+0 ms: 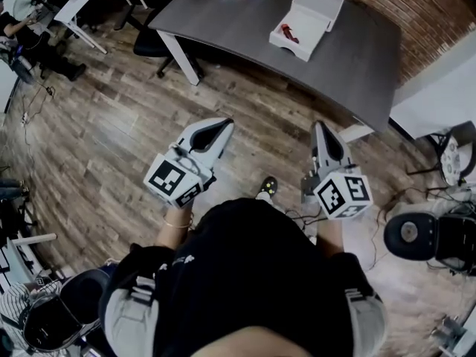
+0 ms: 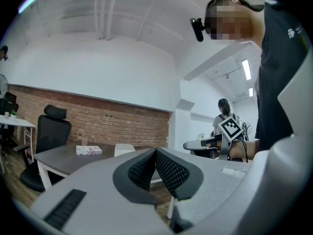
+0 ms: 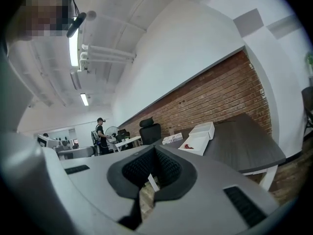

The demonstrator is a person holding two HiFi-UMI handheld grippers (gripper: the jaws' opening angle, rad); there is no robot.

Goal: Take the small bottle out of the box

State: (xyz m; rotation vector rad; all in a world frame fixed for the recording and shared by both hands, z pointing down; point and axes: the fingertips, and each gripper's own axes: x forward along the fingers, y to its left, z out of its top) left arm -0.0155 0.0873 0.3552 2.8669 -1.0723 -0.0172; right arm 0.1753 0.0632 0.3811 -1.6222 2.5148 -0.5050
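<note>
Left gripper (image 1: 223,123), right gripper (image 1: 320,125), head view: both clenched, empty. Open box (image 1: 318,4) on table (image 1: 238,32), well ahead of right gripper; red thing inside, likely small bottle (image 1: 288,33). Risk: reaching in with jaws shut shoves bottle. Both held low, tips forward over floor.
Left gripper view: pads together, box beyond tip.
Right gripper view: pads meet, box ahead-right.

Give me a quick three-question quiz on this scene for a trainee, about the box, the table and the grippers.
1. True or false: the box on the table is open.
2. Where are the left gripper and right gripper? A over the table; B over the floor, short of the table; C in the box.
3. Fill in: the thing lying in the box is ___ in colour.
Key: 1 true; 2 B; 3 red.
</note>
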